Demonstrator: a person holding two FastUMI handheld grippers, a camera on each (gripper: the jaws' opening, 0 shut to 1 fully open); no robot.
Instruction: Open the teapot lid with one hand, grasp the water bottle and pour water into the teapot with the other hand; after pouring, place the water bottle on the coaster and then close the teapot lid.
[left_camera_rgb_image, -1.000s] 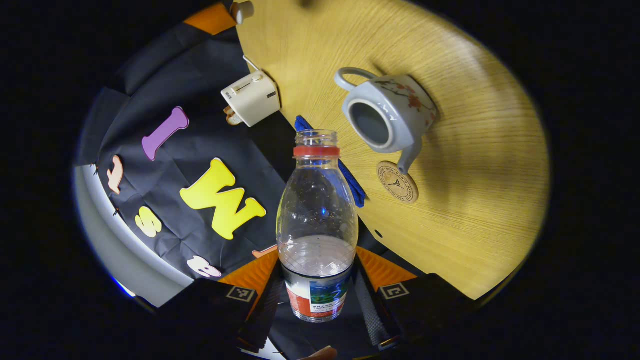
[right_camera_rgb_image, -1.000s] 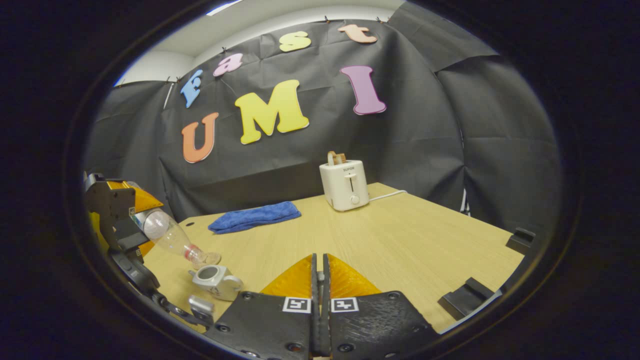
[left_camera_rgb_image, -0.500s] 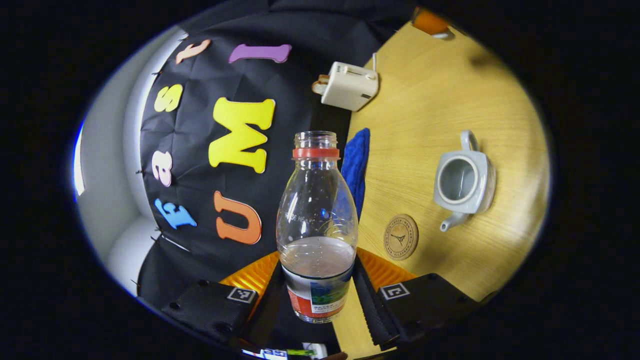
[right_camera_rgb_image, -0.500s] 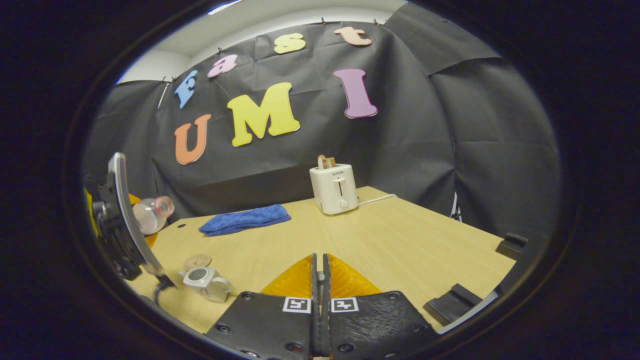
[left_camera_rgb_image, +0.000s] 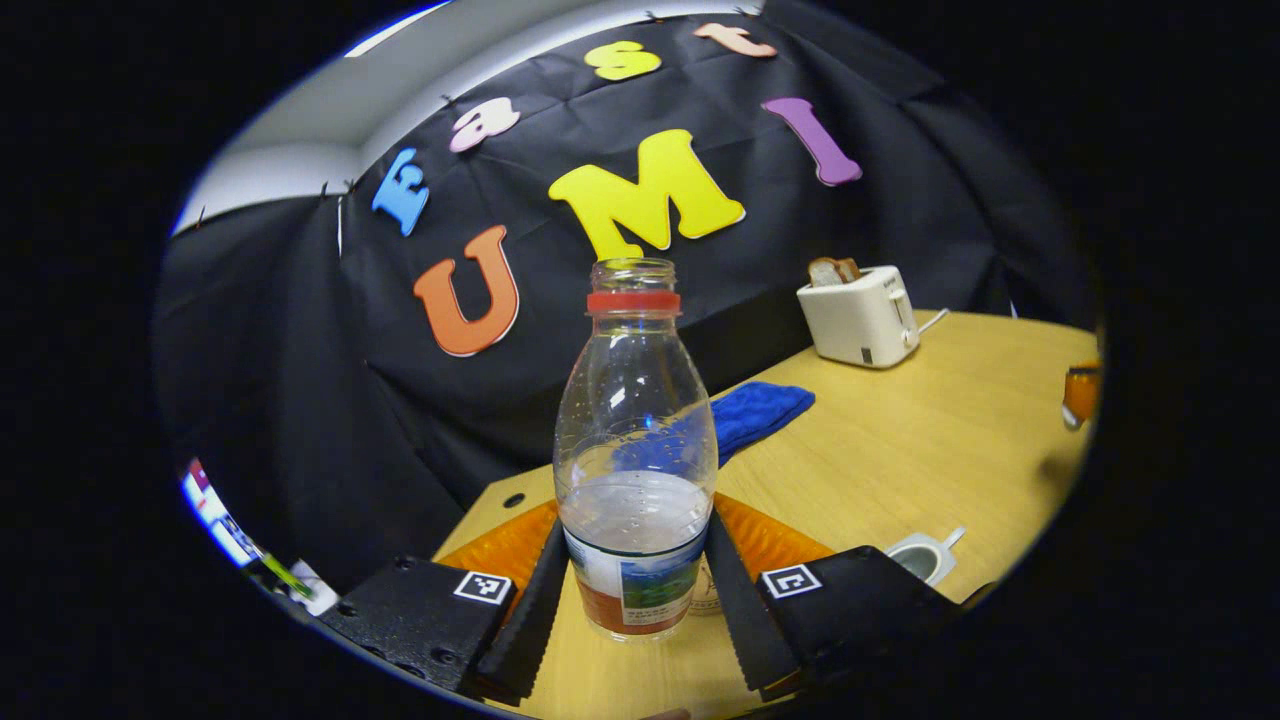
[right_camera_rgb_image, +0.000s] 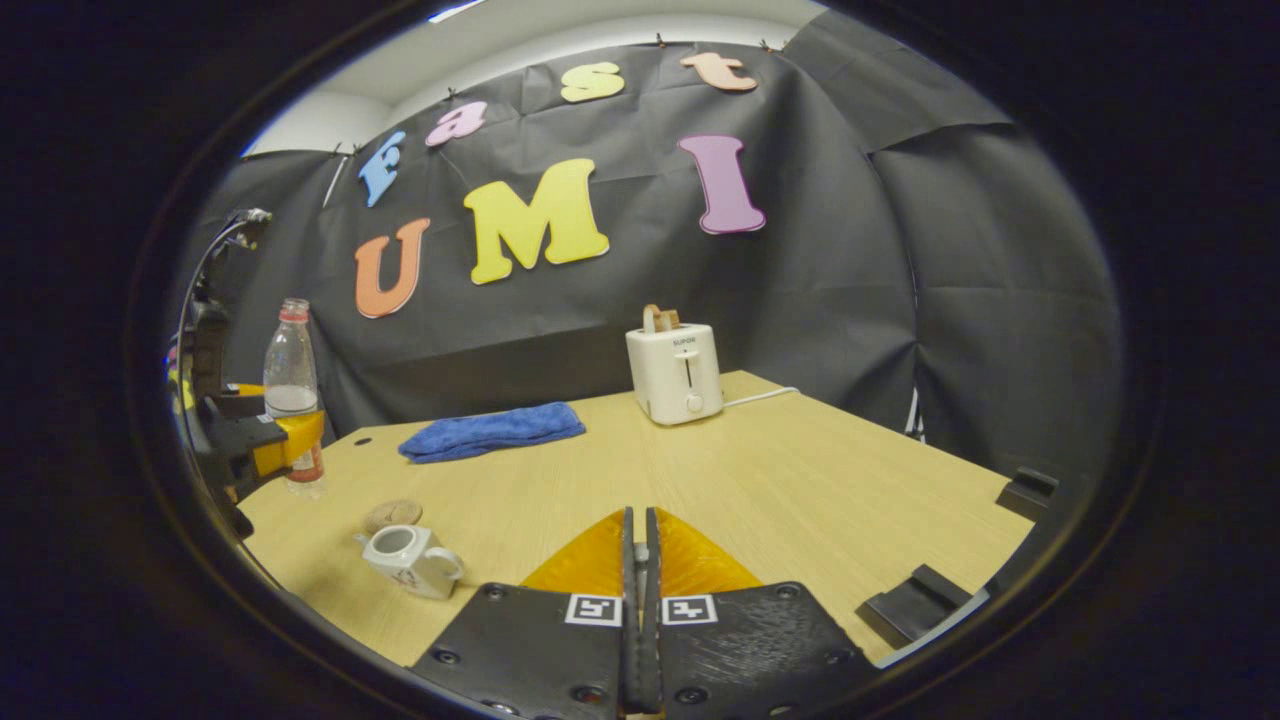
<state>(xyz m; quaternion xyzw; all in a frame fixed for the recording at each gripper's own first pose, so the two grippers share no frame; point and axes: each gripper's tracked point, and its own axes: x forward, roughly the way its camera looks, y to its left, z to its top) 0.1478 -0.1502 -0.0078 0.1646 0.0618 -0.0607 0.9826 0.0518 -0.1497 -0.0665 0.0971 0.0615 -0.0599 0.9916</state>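
Note:
A clear water bottle (left_camera_rgb_image: 635, 430) with a red neck ring, no cap and a little water stands upright, and my left gripper (left_camera_rgb_image: 635, 528) is shut on its labelled lower part. A sliver of the round coaster (left_camera_rgb_image: 703, 597) shows just behind the bottle. The white teapot (left_camera_rgb_image: 920, 556) sits lidless to the right. In the right gripper view the bottle (right_camera_rgb_image: 290, 385) is held left of the coaster (right_camera_rgb_image: 393, 514), and the teapot (right_camera_rgb_image: 410, 560) lies nearer. My right gripper (right_camera_rgb_image: 640, 600) is shut, held above the table. In the left gripper view it (left_camera_rgb_image: 1080, 395) carries a pale piece, the teapot lid.
A white toaster (right_camera_rgb_image: 675, 372) with toast stands at the back of the wooden table (right_camera_rgb_image: 800, 480), its cord trailing right. A folded blue cloth (right_camera_rgb_image: 490, 432) lies behind the coaster. Black blocks (right_camera_rgb_image: 915, 600) sit at the table's right edge.
The bottle has swung from tilted over the teapot back to upright and moved left, down towards the coaster. The right gripper has hardly moved.

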